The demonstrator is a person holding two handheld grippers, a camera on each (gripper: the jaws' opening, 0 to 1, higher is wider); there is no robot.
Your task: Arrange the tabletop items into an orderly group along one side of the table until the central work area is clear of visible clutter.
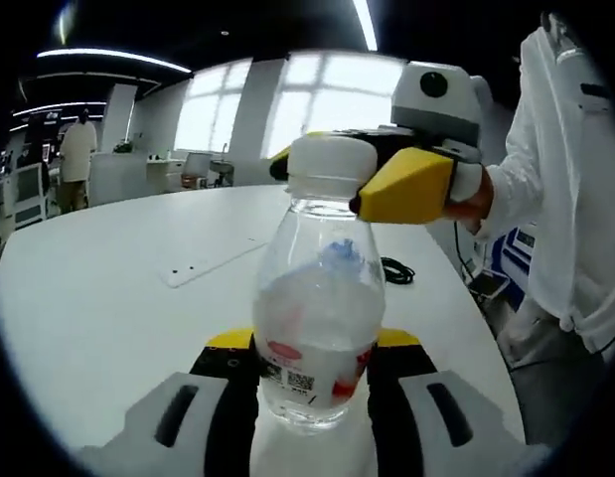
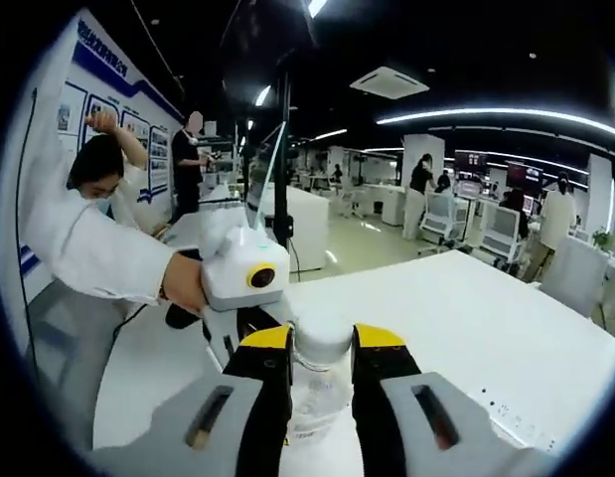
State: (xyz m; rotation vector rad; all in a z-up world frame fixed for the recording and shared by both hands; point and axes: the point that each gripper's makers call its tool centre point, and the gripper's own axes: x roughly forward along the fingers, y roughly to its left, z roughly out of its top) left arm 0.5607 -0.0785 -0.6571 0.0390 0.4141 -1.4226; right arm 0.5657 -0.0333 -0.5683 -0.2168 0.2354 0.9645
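A clear plastic bottle (image 1: 317, 298) with a red-and-white label and a white cap (image 1: 332, 169) stands upright on the white table (image 1: 108, 278). My left gripper (image 1: 312, 397) is shut on its lower body, one black jaw on each side. My right gripper (image 1: 335, 177) reaches in from the right, its yellow fingertips (image 1: 406, 184) clamped on the cap. In the right gripper view the same cap (image 2: 320, 343) sits between my right gripper's (image 2: 320, 360) yellow-tipped jaws, with the bottle (image 2: 312, 407) below. The left gripper (image 2: 249, 328) shows just behind it, held by a hand.
A white strip with small holes (image 1: 203, 263) lies flat on the table behind the bottle. A black cable (image 1: 396, 270) is coiled near the right table edge. A person in a white shirt (image 1: 575, 199) stands close at that edge. Desks and people fill the room beyond.
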